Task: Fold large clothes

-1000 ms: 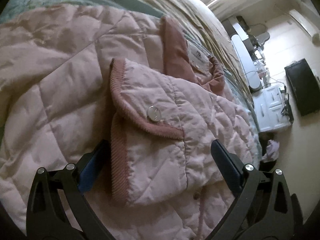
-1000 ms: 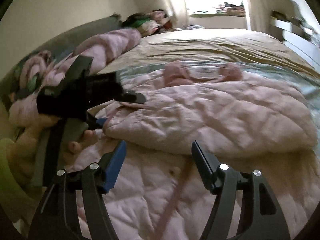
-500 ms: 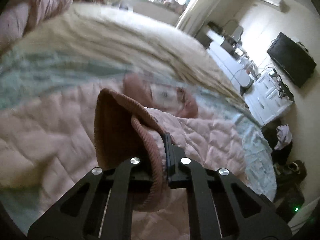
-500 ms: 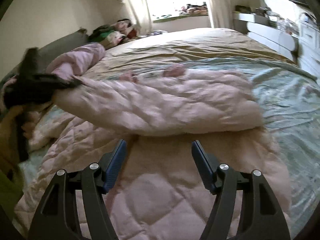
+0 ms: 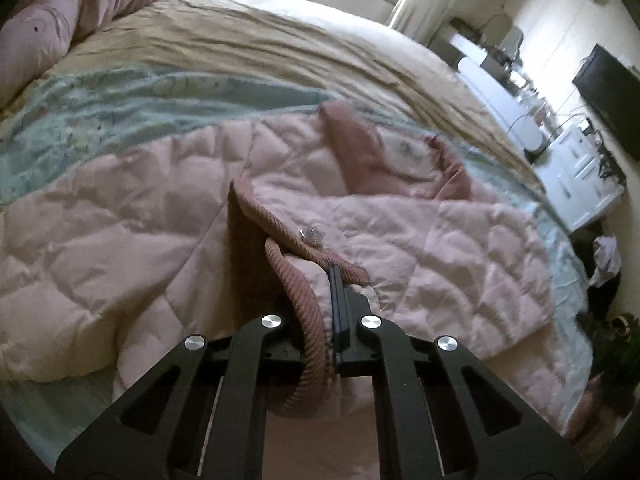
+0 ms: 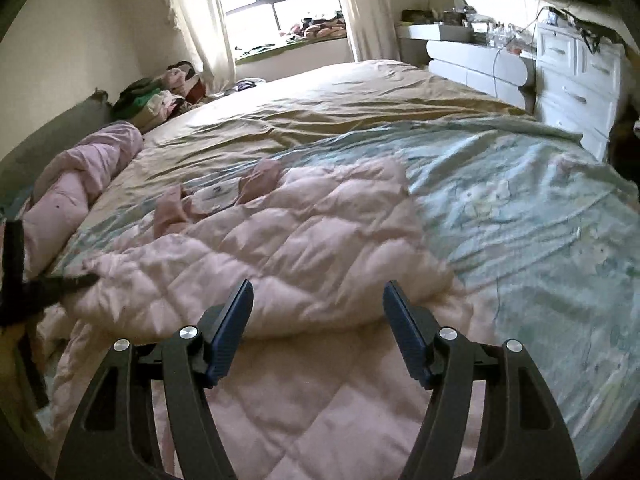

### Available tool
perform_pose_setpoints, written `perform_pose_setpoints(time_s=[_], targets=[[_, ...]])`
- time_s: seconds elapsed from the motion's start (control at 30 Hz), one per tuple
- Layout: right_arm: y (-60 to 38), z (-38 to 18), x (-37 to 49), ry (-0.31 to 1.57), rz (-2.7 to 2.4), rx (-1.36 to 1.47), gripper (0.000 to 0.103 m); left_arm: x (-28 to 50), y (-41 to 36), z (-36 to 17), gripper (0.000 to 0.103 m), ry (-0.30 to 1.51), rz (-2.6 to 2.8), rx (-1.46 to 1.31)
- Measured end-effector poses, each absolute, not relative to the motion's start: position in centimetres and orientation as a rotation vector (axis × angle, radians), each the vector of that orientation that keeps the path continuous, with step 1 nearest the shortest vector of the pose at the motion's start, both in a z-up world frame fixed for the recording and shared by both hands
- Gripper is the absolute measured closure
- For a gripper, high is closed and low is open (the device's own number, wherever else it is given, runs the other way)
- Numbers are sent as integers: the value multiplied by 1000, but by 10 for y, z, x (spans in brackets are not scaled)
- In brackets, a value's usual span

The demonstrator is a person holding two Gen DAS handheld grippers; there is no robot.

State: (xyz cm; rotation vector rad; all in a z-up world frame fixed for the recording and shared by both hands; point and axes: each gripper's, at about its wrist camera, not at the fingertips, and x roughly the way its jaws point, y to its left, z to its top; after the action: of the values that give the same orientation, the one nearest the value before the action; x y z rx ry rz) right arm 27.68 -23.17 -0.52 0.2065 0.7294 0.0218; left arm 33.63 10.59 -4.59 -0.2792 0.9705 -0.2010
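Observation:
A pink quilted jacket [image 5: 432,248] lies spread on the bed, its darker pink collar [image 5: 352,148] at the far end. My left gripper [image 5: 320,280] is shut on the ribbed cuff of the sleeve [image 5: 296,276], beside a silver snap button [image 5: 311,236], and holds the sleeve across the jacket's body. In the right wrist view the jacket [image 6: 280,240] fills the near bed. My right gripper [image 6: 318,300] is open and empty just above the jacket's lower part. The left gripper [image 6: 52,284] shows at the left edge there.
The bed has a tan sheet [image 6: 340,100] and a pale green patterned cover [image 6: 520,208]. A rolled pink blanket [image 6: 80,176] lies at the left. White drawers [image 6: 576,80] stand right of the bed. A black TV [image 5: 612,96] hangs on the wall.
My left gripper closed on the sleeve cuff, lifted it and now holds it lower over the jacket. My right gripper stayed open and drew back along the jacket's lower part.

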Motion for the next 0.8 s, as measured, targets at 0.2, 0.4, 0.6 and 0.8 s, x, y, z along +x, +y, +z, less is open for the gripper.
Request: perform_pose_setpoints(time_s=[0.2,0.4,0.6,0.8], targets=[[-224,-17,322,805,13,163,37,331,108,-60,98,998,-185,-259],[-225,-61,353,991,-34,166,36,328,105,-65,96,1019,-180,-224],[-225,-66,349,977,-23,197,26,323,99,-63,96,1015,-164,-187],[-231,-37,310,872,-1,299,13,303,94,-42,47,981,-130,-122]])
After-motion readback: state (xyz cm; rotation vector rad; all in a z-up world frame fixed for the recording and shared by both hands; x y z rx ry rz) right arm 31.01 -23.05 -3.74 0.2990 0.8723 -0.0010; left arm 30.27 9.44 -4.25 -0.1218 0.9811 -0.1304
